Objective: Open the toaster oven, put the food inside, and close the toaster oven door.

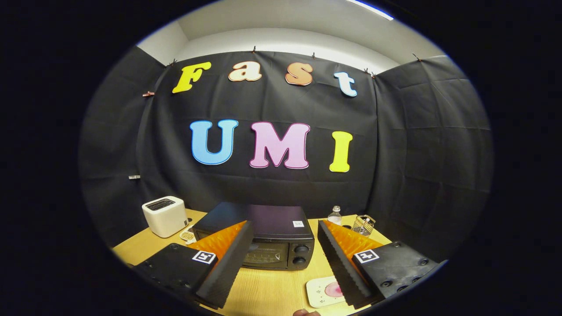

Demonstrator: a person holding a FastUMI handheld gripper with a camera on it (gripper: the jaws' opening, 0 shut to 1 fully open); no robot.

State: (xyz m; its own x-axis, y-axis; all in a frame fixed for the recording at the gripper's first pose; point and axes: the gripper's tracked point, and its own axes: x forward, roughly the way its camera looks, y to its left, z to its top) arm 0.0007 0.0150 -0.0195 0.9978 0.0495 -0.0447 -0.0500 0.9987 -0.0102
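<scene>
The toaster oven, door closed, is framed straight ahead between the wide-open, empty jaws of the gripper, its long axis crosswise to them.

Bright, even indoor light from overhead

A ceiling strip light glows at the top; the wooden surface is evenly lit with soft shadows, and fisheye bending warps the edges while the centre stays sharp.

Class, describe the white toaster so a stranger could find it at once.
Start at the black toaster oven on the wooden table, beyond the open tool. Beside it, toward the booth wall's corner, stands the white toaster. It alone is a white, rounded box with a dark slot on top.
</scene>
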